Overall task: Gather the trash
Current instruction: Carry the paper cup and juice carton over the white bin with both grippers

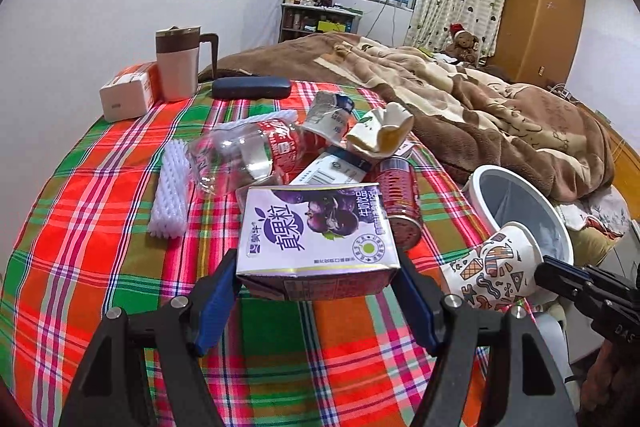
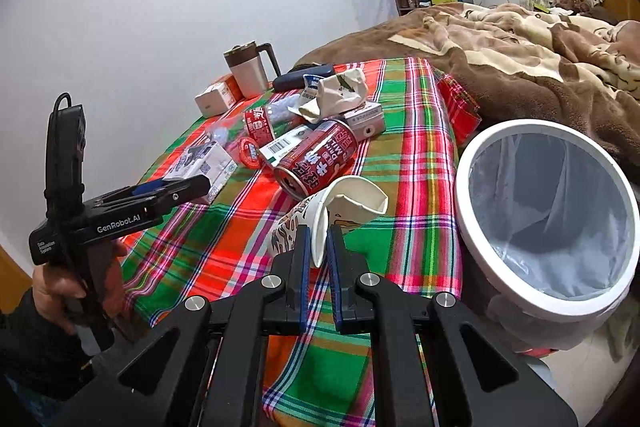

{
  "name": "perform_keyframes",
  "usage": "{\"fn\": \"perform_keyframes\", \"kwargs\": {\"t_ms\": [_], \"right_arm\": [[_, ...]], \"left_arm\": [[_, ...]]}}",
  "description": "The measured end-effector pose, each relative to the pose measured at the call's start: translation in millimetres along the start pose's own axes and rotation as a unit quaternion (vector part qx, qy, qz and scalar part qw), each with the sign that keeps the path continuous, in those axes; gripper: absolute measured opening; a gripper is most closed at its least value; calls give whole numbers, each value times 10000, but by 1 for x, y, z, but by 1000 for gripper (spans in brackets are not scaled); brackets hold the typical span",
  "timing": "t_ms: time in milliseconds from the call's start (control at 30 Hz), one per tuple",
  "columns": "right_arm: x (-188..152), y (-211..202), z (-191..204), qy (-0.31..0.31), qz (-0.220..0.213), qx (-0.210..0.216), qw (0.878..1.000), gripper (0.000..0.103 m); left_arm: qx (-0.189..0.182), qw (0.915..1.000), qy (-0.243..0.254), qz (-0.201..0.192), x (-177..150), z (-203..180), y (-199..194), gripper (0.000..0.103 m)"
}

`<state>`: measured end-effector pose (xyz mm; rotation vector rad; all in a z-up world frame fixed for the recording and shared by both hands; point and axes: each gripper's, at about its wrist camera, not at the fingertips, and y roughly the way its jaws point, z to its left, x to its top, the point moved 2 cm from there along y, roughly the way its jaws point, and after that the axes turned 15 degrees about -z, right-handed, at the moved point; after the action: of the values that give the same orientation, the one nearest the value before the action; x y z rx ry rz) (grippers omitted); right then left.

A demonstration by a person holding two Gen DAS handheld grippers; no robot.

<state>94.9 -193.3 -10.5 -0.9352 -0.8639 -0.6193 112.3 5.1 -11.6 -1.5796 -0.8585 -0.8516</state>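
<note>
Bin lined grey, cup beside rim

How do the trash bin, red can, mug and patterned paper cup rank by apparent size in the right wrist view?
1. Trash bin, by far the largest.
2. Red can.
3. Patterned paper cup and mug look similar; the cup's nearness, in the right gripper, leaves that pair unranked.
</note>
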Motion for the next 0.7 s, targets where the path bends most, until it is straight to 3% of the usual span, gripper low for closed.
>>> {"fn": "perform_keyframes", "kwargs": {"t_ms": [433, 700], "right_arm": [[18, -12, -16, -24, -324, -284, 9991, 8], [30, -32, -51, 109, -630, -792, 9948, 8]], "left_arm": [[-432, 9986, 300, 32, 9, -36, 7, 73], [-1010, 9926, 667, 79, 14, -91, 25, 73]]}}
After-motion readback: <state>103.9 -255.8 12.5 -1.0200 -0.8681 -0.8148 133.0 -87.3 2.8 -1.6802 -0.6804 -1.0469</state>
